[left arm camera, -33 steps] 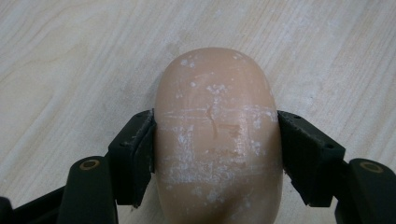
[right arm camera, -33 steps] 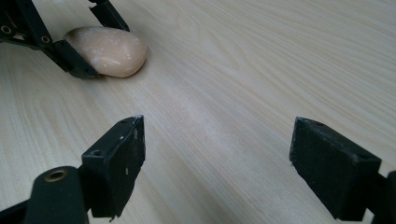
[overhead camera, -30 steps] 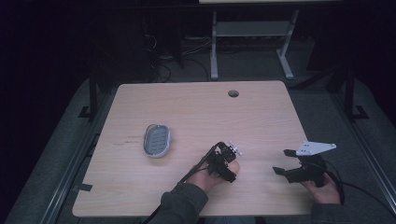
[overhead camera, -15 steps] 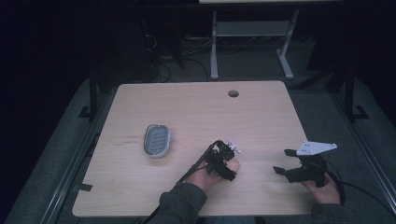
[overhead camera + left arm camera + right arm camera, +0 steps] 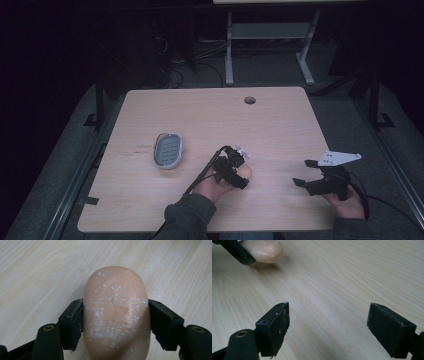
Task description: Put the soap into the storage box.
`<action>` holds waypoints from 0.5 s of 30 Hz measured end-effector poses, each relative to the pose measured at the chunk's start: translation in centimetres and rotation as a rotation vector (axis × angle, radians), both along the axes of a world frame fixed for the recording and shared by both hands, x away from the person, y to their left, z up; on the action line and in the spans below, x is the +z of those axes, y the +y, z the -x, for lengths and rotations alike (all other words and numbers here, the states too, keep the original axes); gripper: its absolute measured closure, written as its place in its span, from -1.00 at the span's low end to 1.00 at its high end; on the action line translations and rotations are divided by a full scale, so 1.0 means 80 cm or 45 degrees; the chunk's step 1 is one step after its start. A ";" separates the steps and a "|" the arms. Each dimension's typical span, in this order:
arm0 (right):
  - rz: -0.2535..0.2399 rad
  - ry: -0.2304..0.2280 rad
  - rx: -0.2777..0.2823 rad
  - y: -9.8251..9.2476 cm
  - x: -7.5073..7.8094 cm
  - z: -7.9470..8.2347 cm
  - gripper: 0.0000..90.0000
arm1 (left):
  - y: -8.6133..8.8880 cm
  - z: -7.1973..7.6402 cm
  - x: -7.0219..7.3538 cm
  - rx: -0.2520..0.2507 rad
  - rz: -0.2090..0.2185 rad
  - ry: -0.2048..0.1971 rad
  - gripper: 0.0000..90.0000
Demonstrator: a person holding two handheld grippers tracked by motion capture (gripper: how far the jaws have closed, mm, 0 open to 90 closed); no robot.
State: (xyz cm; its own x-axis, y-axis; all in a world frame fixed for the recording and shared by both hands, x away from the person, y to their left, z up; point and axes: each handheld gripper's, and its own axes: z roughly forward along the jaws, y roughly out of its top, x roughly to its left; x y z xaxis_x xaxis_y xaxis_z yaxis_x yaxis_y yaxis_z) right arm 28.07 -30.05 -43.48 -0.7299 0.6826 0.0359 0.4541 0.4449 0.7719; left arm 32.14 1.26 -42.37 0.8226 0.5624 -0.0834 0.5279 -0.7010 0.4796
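Observation:
A peach-coloured bar of soap (image 5: 115, 312) with white flecks lies on the wooden table (image 5: 210, 110), and both pads of my left gripper (image 5: 115, 322) press on its sides. In the high view the left gripper (image 5: 239, 172) sits near the table's front middle, with the soap (image 5: 246, 173) showing at its tip. My right gripper (image 5: 304, 173) rests at the front right, to the right of the soap, its jaws wide apart over bare wood (image 5: 328, 325). In the right gripper view the soap (image 5: 265, 251) appears at the top left beside one left jaw.
A grey oval soap dish (image 5: 168, 150) with a ribbed inside sits on the left half of the table. A round cable hole (image 5: 249, 100) lies near the far edge. A metal stand (image 5: 270, 40) is on the floor beyond the table.

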 end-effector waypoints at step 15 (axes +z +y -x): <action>-0.004 -0.001 -0.013 -0.002 0.000 0.000 -0.61 | 0.026 -0.009 0.023 0.061 0.053 -0.015 -0.28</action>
